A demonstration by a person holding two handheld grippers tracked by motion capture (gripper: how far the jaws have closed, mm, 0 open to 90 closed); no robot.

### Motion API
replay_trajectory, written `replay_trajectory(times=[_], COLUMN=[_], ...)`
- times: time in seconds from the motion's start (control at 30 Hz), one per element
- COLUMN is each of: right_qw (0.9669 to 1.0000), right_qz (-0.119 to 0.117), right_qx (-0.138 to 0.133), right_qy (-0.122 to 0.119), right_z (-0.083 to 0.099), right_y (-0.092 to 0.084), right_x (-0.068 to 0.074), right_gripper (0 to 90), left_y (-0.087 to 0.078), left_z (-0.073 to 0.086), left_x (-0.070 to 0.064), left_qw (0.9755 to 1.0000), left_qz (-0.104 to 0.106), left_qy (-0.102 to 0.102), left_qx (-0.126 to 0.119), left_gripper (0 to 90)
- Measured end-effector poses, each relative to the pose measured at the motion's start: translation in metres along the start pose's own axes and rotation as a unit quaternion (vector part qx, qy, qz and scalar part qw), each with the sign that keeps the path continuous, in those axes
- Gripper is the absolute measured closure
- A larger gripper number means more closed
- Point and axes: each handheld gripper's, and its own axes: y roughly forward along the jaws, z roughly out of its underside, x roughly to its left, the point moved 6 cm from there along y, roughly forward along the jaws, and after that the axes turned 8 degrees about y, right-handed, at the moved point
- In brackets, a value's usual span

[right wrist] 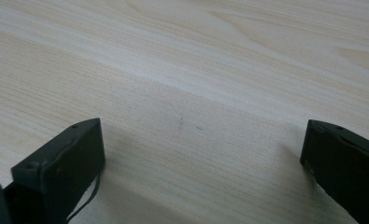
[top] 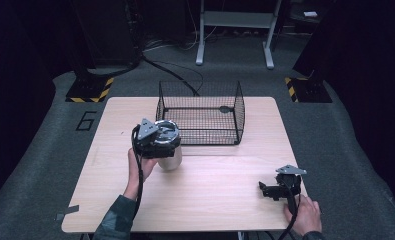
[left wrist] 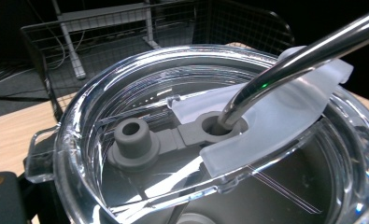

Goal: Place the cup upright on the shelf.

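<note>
Gripping a steel tumbler [top: 170, 159] just below its clear lid [left wrist: 182, 140] — left tongs [top: 157, 145] clenched around it, metal straw [left wrist: 303, 51] slanting up past the camera. Sitting directly ahead of those tongs, a black wire basket [top: 201, 112]. Resting on the bench [top: 210, 195] — right tongs [top: 272, 190] spread wide, holding nothing.

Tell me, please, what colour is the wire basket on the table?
Black; the wire mesh basket shows best in the high view.
</note>
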Motion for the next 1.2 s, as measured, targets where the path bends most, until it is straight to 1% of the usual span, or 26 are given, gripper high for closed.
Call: replay_trajectory(times=[0.1, 0.13, 0.17, 0.3, 0.37, 0.57, 0.6, 0.8, 0.97, 1.07, 1.1, 1.13, 1.2], right_qw=[1.0, 1.0, 1.0, 1.0, 1.0, 1.0, 1.0, 1.0, 1.0, 1.0, 1.0, 1.0, 1.0], right_qz=[0.0, 0.0, 0.0, 0.0, 0.0, 0.0, 0.0, 0.0, 0.0, 0.0, 0.0, 0.0, 0.0], right_qx=[0.0, 0.003, 0.0, 0.001, 0.002, 0.001, 0.003, 0.003, 0.002, 0.0, 0.0, 0.0, 0.0], right_qy=[0.0, 0.0, 0.0, 0.0, 0.0, 0.0, -0.001, -0.001, 0.0, 0.0, 0.0, 0.0, 0.0], right_z=[0.0, 0.0, 0.0, 0.0, 0.0, 0.0, 0.0, 0.0, 0.0, 0.0, 0.0, 0.0, 0.0], right_y=[0.0, 0.0, 0.0, 0.0, 0.0, 0.0, 0.0, 0.0, 0.0, 0.0, 0.0, 0.0, 0.0], right_x=[0.0, 0.0, 0.0, 0.0, 0.0, 0.0, 0.0, 0.0, 0.0, 0.0, 0.0, 0.0, 0.0], right_gripper=[0.0, 0.0, 0.0, 0.0, 0.0, 0.0, 0.0, 0.0, 0.0, 0.0, 0.0, 0.0, 0.0], left_y=[0.0, 0.001, 0.001, 0.003, 0.003, 0.003, 0.002, 0.002, -0.001, -0.001, -0.003, -0.003, -0.003], left_z=[-0.005, -0.007, -0.008, -0.015, -0.02, -0.028, -0.029, -0.037, -0.045, -0.048, -0.052, -0.052, -0.055], left_x=[-0.002, -0.003, -0.004, -0.005, -0.005, -0.006, -0.006, -0.005, -0.002, 0.0, 0.001, 0.001, 0.003], left_qw=[0.9999, 1.0, 0.9999, 0.9999, 0.9998, 0.9998, 0.9997, 0.9996, 0.9995, 0.9996, 0.9996, 0.9996, 0.9995], left_qz=[0.006, 0.005, 0.006, 0.013, 0.015, 0.02, 0.022, 0.024, 0.027, 0.023, 0.023, 0.023, 0.023], left_qy=[0.006, 0.005, 0.007, 0.006, 0.009, 0.011, 0.012, 0.011, 0.016, 0.014, 0.014, 0.014, 0.017], left_qx=[0.005, 0.002, 0.005, 0.006, 0.002, -0.001, 0.003, -0.006, -0.005, -0.009, -0.009, -0.009, -0.01], left_gripper=[4.1, 4.1, 4.1, 4.1, 4.1, 4.1, 4.1, 4.1, 4.1, 4.1, 4.1, 4.1, 4.1])
